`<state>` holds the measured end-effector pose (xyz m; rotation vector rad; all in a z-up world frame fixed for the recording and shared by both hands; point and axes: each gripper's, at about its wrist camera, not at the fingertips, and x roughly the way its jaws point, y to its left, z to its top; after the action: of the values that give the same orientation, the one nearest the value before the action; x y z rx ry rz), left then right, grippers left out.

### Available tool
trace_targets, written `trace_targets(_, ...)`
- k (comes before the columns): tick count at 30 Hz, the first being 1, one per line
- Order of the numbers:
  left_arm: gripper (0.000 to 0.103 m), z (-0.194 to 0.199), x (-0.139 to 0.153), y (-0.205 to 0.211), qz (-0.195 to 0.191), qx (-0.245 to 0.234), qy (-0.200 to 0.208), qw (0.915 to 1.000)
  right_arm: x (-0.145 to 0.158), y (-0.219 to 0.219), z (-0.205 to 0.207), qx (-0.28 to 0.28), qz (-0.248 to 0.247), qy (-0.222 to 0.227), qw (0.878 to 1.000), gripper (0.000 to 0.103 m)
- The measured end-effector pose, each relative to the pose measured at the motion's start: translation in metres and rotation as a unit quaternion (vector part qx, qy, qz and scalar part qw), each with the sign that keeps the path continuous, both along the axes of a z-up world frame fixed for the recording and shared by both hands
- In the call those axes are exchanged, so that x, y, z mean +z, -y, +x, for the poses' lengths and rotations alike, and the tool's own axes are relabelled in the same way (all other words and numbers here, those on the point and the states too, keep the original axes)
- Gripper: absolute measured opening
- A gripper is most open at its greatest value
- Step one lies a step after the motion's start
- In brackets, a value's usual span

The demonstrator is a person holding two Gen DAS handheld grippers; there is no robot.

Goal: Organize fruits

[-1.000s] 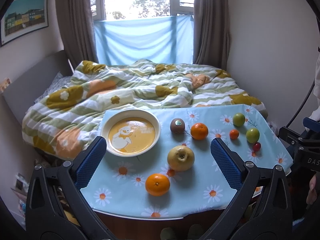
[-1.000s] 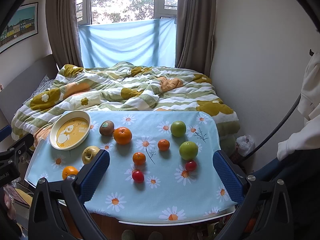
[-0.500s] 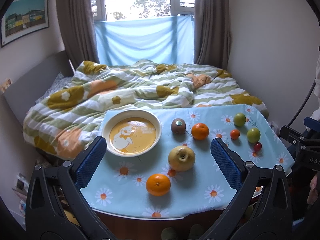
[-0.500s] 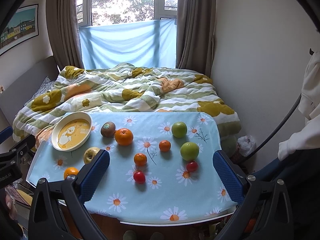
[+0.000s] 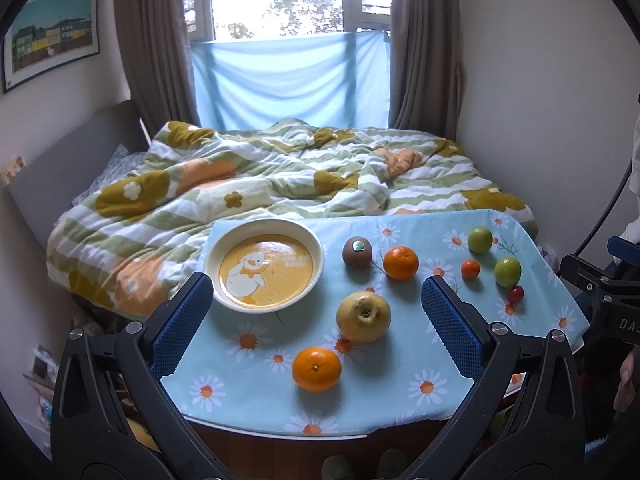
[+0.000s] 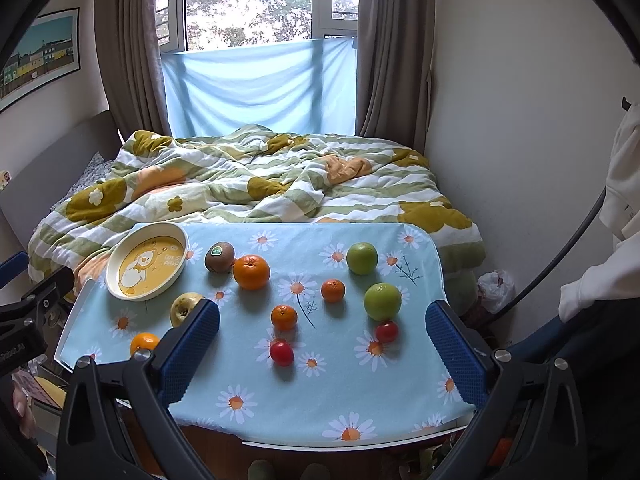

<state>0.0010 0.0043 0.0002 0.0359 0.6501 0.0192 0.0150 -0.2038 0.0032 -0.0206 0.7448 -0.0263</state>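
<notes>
Trainee: What is the current state?

Instructor: The left tool and the right tool both hang above the near edge of the desk, jaws spread wide, nothing held. All the fruit lies loose on the cloth.

Trainee: How should the first pick go?

Instructor: The near orange looks closest to the left tool. The operator should centre the jaws on its widest part and close gently.

Trainee: And the plate?

Instructor: Empty.
</notes>
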Motion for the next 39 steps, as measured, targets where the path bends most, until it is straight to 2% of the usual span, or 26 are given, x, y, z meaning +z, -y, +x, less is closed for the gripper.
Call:
trace_targets(32,0.103,-0.001,0.0,-0.002,-0.001,0.001,0.002,1.0,0.0,0.001,-0.001,-0.001,0.002,0.002,1.0,0.103)
trace_targets(36,0.103,0.0,-0.001,-0.006,-0.011,0.003,-0.003,0.9999,0.001,0.002,-0.002,-0.001,0.0,0.0,1.0,0.103)
trace_targets(39,0.103,0.002,-0.005,-0.016,-0.029,0.002,-0.021,0.9993,0.002,-0.002,0.001,0.0,-0.004,-0.013,1.0,0.103)
